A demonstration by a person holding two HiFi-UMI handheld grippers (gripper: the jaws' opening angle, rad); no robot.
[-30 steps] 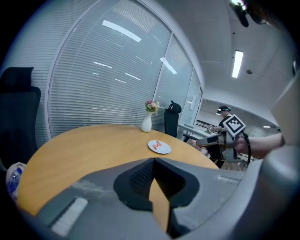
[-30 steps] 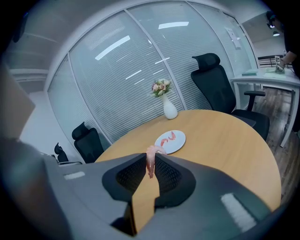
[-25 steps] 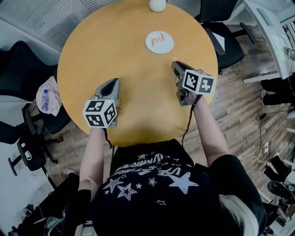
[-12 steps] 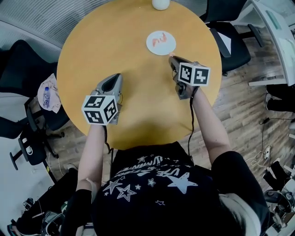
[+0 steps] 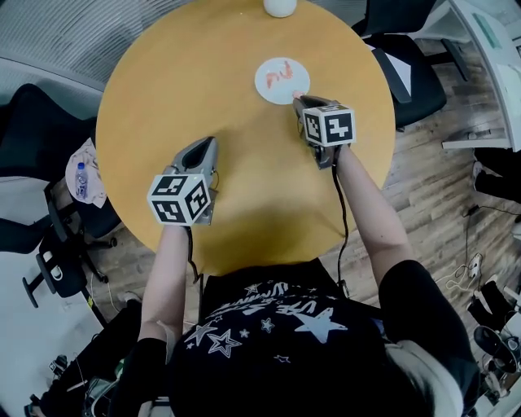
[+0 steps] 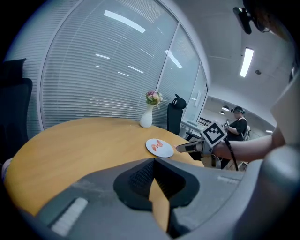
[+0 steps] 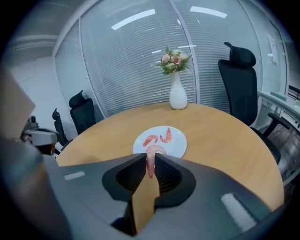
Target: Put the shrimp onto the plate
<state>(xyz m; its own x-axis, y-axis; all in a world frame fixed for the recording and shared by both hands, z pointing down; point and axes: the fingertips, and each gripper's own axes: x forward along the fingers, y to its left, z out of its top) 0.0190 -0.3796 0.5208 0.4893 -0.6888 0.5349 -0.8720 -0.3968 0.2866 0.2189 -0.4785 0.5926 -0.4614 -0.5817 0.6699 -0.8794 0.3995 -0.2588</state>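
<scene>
A white plate [image 5: 272, 88] lies on the far side of the round wooden table [image 5: 228, 98], with two pink shrimp [image 5: 282, 72] on it. My right gripper [image 5: 298, 98] sits just at the plate's near right rim, shut on a third shrimp [image 7: 150, 160] that hangs curled between its fingertips. In the right gripper view the plate [image 7: 178, 144] and its two shrimp [image 7: 150, 139] lie directly ahead of the jaws. My left gripper [image 5: 207, 144] hovers over the table's near left part, its jaws shut with nothing in them [image 6: 153, 164].
A white vase [image 5: 279, 6] with flowers [image 7: 172, 58] stands at the table's far edge beyond the plate. Black office chairs [image 5: 403, 65] surround the table. A person stands in the background of the left gripper view [image 6: 239, 124].
My right gripper has moved toward the plate with the shrimp and rolled, so its marker cube faces up more squarely. The left gripper has shifted slightly forward.
</scene>
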